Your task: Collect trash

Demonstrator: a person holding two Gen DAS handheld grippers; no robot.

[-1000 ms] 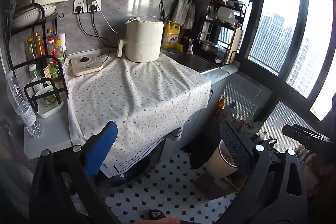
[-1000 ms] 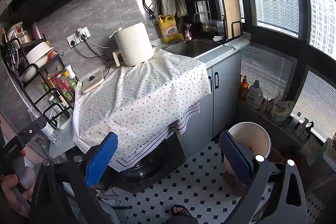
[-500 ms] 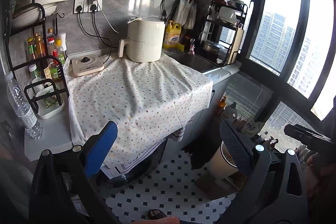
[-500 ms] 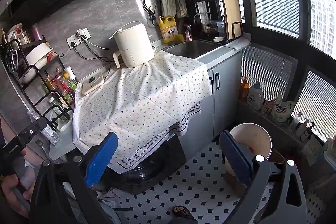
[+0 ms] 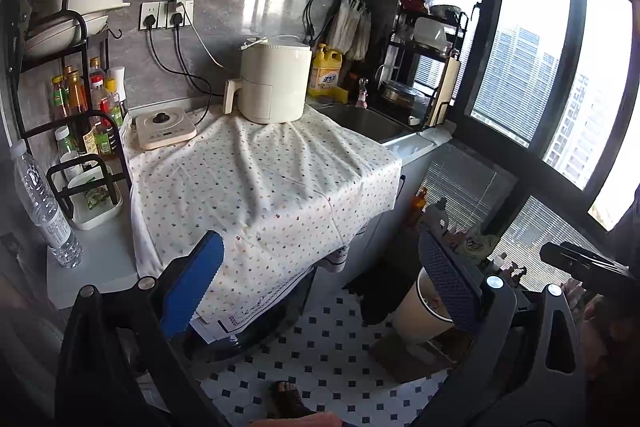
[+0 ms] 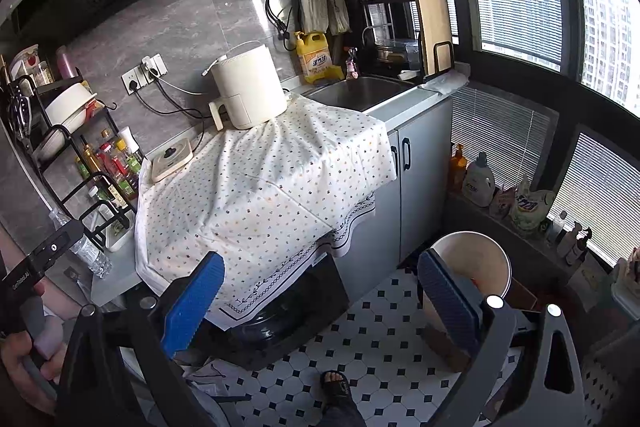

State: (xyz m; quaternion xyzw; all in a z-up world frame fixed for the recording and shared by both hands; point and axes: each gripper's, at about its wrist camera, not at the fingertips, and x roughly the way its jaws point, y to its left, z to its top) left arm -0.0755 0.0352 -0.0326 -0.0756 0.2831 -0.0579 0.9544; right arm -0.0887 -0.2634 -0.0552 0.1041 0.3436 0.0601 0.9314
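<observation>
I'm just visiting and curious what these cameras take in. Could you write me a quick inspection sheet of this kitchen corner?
Surface: counter under a dotted white tablecloth; nothing loose on the cloth.
Job's things: round beige waste bin on the tiled floor; no trash seen on the counter.
Clutter: cream air fryer, flat cream hob, clear water bottle, yellow detergent jug.
Grippers: left claw and right claw both open, holding nothing.
Cables: black and white leads run from the wall sockets.
Surroundings: steel sink, big windows, a sandalled foot.
</observation>
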